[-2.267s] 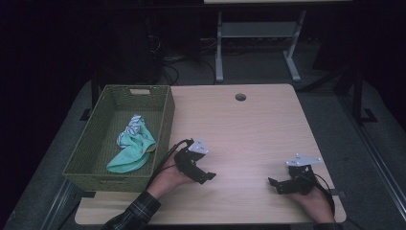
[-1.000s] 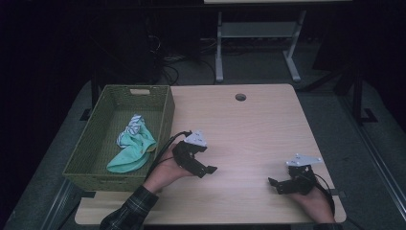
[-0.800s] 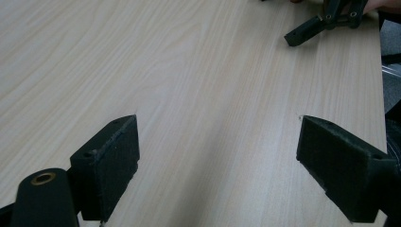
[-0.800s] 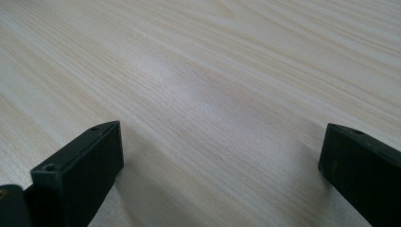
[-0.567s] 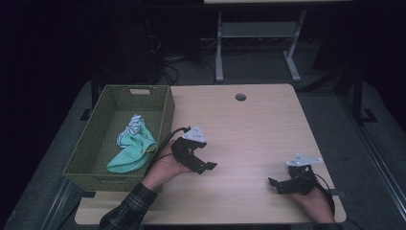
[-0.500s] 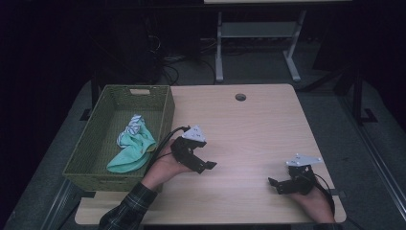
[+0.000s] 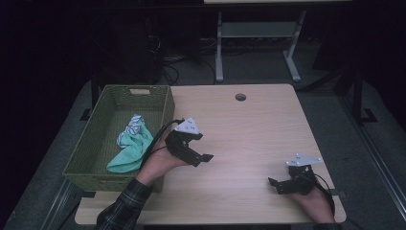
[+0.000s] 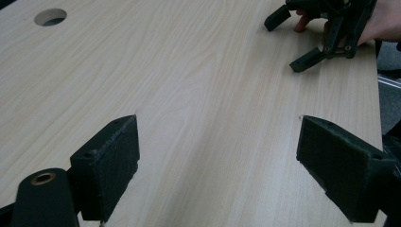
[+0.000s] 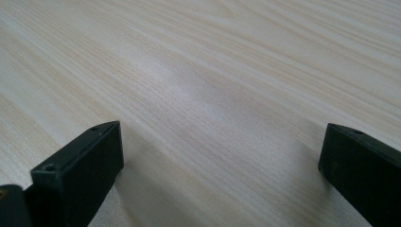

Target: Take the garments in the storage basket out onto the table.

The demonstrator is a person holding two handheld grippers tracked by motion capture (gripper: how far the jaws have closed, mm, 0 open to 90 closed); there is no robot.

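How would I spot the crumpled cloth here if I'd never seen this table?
Start at the wooden table and go to the green woven basket along its left edge. The cloth lies inside, a crumpled teal piece with a white patterned end, the one soft thing there.

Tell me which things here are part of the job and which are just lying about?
Part of the job:
left gripper, open, nothing in it
right gripper, open, nothing in it
teal cloth in the basket
white patterned cloth beside it
green basket

Just lying about:
table's cable hole
metal stand behind the table
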